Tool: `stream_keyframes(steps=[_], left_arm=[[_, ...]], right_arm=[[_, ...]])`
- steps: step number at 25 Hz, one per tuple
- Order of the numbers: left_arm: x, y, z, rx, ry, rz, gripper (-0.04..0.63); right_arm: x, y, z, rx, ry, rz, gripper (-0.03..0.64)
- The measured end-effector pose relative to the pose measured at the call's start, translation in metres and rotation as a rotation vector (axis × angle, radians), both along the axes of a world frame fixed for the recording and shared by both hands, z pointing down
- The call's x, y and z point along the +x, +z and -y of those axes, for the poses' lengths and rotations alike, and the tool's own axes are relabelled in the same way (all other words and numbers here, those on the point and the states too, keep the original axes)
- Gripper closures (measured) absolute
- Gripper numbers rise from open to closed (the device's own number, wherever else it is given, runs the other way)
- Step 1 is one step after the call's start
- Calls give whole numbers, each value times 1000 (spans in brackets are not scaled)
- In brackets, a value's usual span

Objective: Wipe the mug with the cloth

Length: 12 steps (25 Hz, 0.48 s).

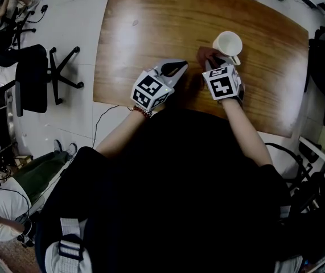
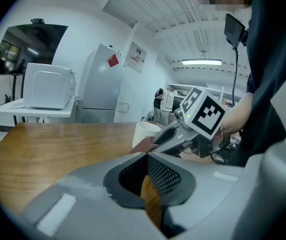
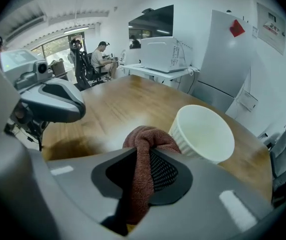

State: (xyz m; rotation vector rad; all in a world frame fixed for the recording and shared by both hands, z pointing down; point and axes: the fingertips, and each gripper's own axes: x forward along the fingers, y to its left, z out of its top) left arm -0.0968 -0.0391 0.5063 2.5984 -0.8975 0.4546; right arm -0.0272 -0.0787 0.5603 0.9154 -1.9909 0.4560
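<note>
On the brown wooden bench [image 1: 151,27], the head view shows the white ribbed ceramic mug [image 1: 228,43] standing upright just beyond the right gripper [image 1: 211,63], but not the grip itself. Only the right gripper view shows it: the jaws are pinching a bunched reddish-brown terry cloth [image 3: 145,149], which bulges out beside the mug's wall; if they touch, I cannot tell. Seen from the left gripper view, the right gripper partly covers the mug. A black office chair [image 1: 34,75] stands on the floor, well apart. The left gripper [image 1: 175,68] has its jaws pressed together, holding nothing.
</note>
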Motion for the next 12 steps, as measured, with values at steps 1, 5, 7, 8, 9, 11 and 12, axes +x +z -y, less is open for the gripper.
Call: stream_keyframes(steps=[1, 5, 7, 8, 9, 11, 12], left_arm=[[0, -1, 0, -2, 0, -2, 593], [-2, 0, 2, -2, -5, 1, 593], [-3, -1, 3, -9, -10, -3, 593], [-4, -1, 3, -11, -12, -5, 593], [-4, 0, 3, -11, -11, -4, 593], [-6, 4, 4, -8, -8, 3, 593], [-6, 4, 4, -7, -6, 4, 593]], right_arm=[[0, 5, -1, -19, 3, -4, 551], [-7, 6, 3, -41, 13, 19, 551], [-14, -4, 9, -24, 21, 55, 551], [-18, -10, 13, -13, 28, 73, 551], [-22, -16, 17, -4, 41, 95, 551], [-27, -29, 26, 0, 104, 166, 551], [-28, -35, 31, -3, 152, 212, 551]])
